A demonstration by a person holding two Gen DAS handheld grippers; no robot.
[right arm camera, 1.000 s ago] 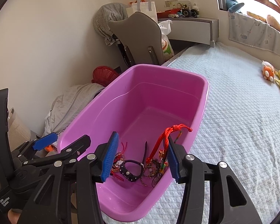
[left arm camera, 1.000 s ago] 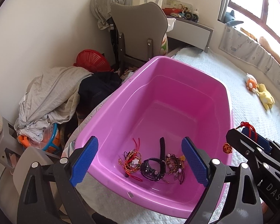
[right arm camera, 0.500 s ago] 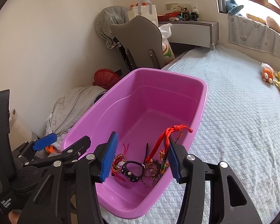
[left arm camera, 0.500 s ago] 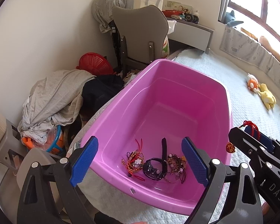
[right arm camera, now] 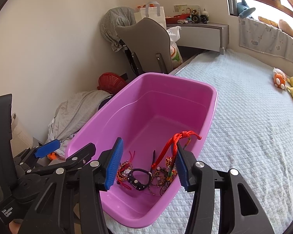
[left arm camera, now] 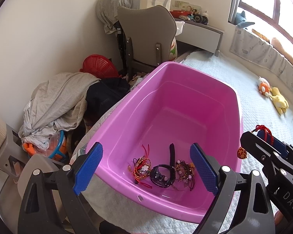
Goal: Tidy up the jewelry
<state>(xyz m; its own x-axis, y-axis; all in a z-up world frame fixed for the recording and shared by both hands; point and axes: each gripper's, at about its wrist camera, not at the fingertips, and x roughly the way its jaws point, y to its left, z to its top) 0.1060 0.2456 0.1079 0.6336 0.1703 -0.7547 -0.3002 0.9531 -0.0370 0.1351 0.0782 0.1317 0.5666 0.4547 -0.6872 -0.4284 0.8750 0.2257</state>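
A white quilted bed [right arm camera: 244, 126] carries a pink plastic tub [right arm camera: 209, 117] and, well apart, two plush toys [right arm camera: 287, 85].

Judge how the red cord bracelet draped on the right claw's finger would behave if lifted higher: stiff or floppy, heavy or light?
Probably floppy: the red cord bracelet sags in loose loops over the right claw, whose jaws stand apart. Likely light, being thin knotted string with a small charm. It may slip off, since it seems only hooked on one finger above the pink tub.

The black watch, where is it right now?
The black plastic wristwatch lies on the floor of the pink plastic tub, at its near end, between a red and orange braided bracelet on its left and a brown beaded bracelet on its right.
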